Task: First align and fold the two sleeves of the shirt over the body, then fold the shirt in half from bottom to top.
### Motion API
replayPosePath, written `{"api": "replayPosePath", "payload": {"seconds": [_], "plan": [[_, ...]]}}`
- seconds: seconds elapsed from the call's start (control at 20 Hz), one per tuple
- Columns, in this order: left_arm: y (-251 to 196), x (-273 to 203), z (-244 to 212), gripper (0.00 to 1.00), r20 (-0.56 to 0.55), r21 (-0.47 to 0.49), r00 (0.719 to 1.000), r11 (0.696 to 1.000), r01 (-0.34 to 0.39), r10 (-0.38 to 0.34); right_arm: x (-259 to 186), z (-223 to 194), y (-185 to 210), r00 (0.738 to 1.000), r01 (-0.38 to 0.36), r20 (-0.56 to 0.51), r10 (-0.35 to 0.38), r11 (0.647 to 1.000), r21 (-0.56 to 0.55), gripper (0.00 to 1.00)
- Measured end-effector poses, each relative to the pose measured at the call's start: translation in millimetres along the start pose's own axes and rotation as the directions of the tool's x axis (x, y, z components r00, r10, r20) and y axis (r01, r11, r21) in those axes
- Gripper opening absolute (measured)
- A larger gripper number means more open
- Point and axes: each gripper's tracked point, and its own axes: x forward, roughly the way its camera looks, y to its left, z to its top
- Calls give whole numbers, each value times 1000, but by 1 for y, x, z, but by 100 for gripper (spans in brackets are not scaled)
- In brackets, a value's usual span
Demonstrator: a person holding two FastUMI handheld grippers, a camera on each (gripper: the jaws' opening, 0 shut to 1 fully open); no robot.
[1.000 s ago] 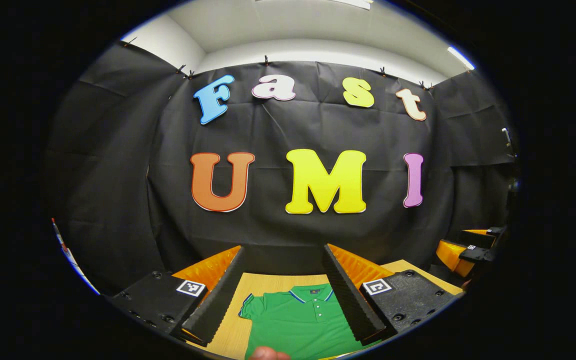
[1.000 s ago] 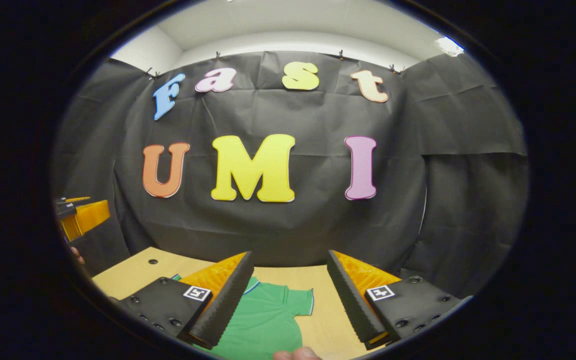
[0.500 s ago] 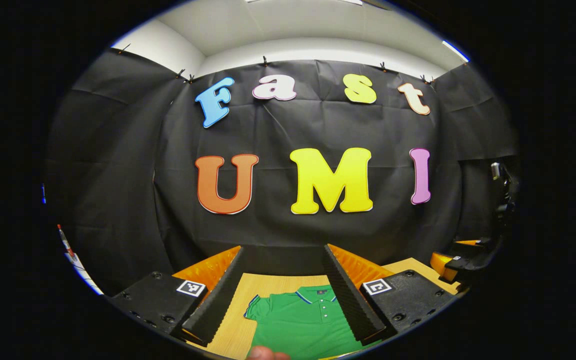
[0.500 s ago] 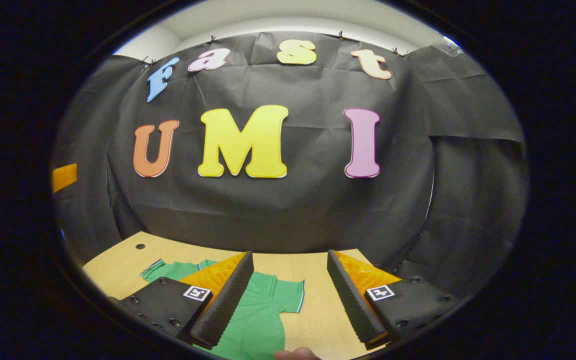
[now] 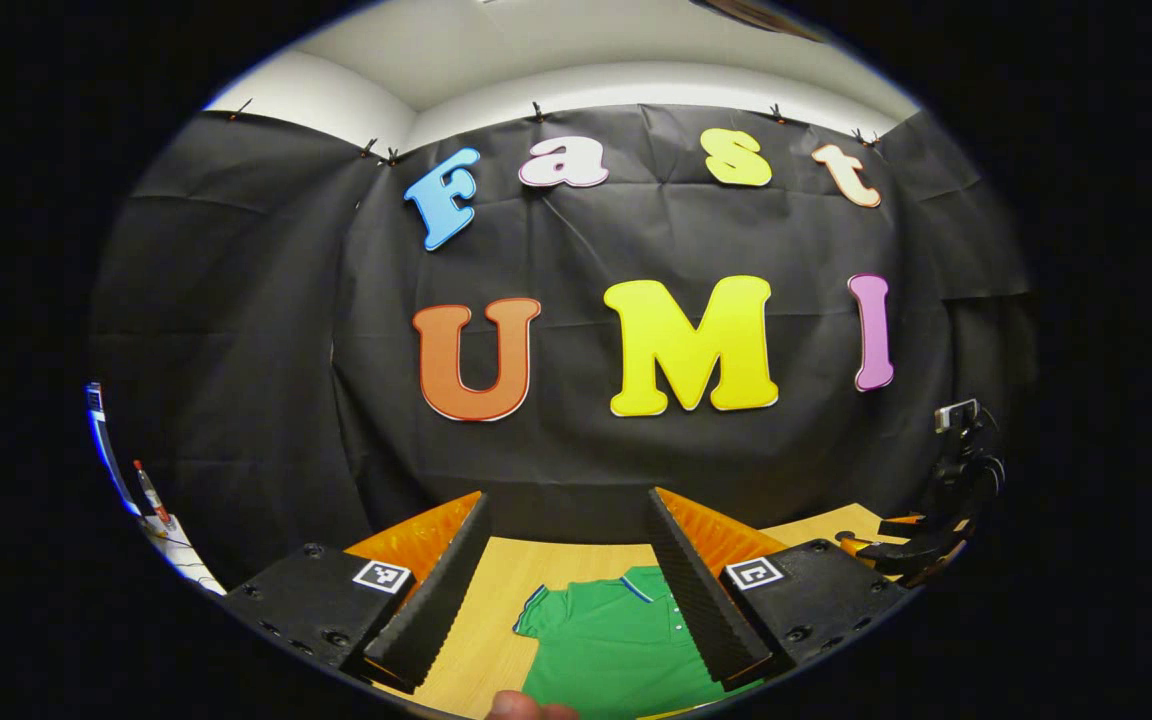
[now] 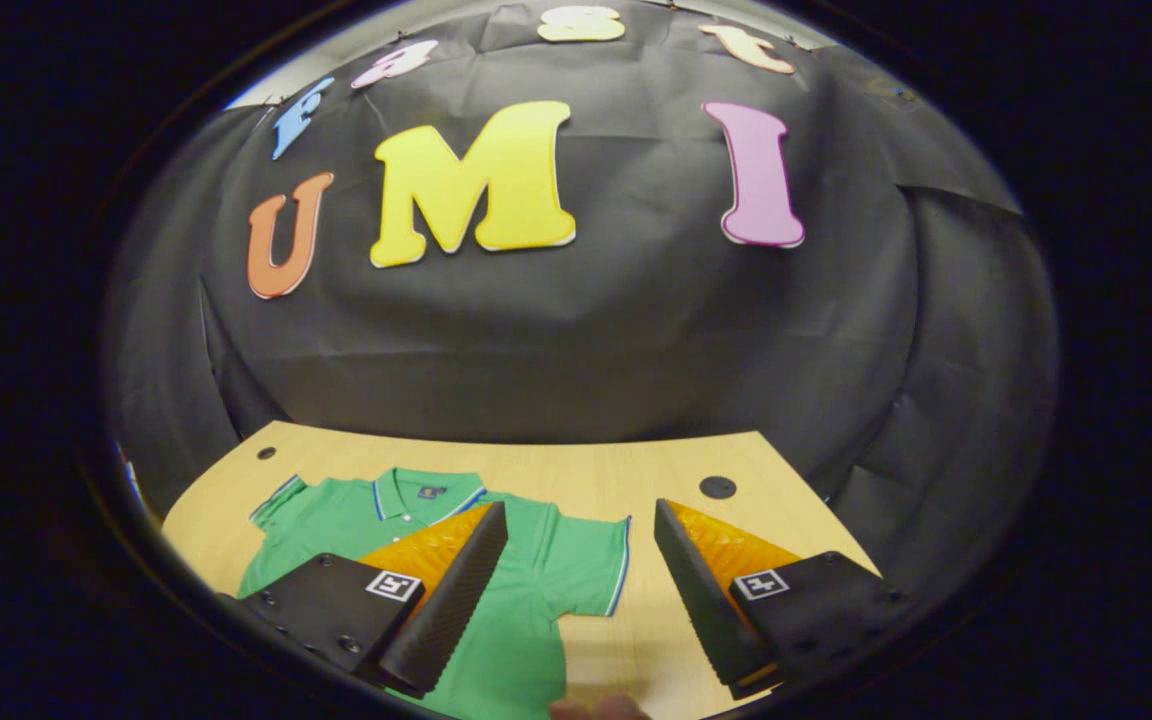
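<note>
The green short-sleeved polo shirt with blue-trimmed collar and cuffs lies flat and face up on the pale wooden table, collar toward the booth wall at twelve o'clock and hem running back toward me at six, so its long axis points straight away from me. Both sleeves are spread out sideways, neither folded in yet, so I judge the sleeve fold to be the step in hand.

In the right gripper view, my right gripper hangs above the table with its fingers spread wide and nothing between them. The shirt's right sleeve sits in that gap, toward the inner finger at about ten o'clock from the midpoint, with its trimmed cuff edge running roughly from twelve to six. Bare table lies at three o'clock under the outer finger.

In the left gripper view, my left gripper is also wide apart and empty. The shirt's left sleeve shows between the fingers at about seven o'clock, and the collar is up against the finger on the three o'clock side.

Each hand is nearer its own sleeve. The move I expect turns on the cuff: I would come down on it and carry it inward across the long axis toward the placket.
</note>
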Motion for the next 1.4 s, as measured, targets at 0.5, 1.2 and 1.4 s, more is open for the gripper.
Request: {"api": "replayPosePath", "payload": {"seconds": [0.5,1.2,1.4], "plan": [[-3,7,-23,98,-70,8,997,999,-39,39,98,-46,-24,996,11,-86,-18,997,-77,96],[-15,16,-63,99,-154,39,987,998,-40,45,172,-106,-50,970,26,-241,-23,1000,7,87],[-14,17,-64,99,-162,51,986,998,-42,50,171,-110,-53,965,52,-257,-52,999,-6,43]]}}
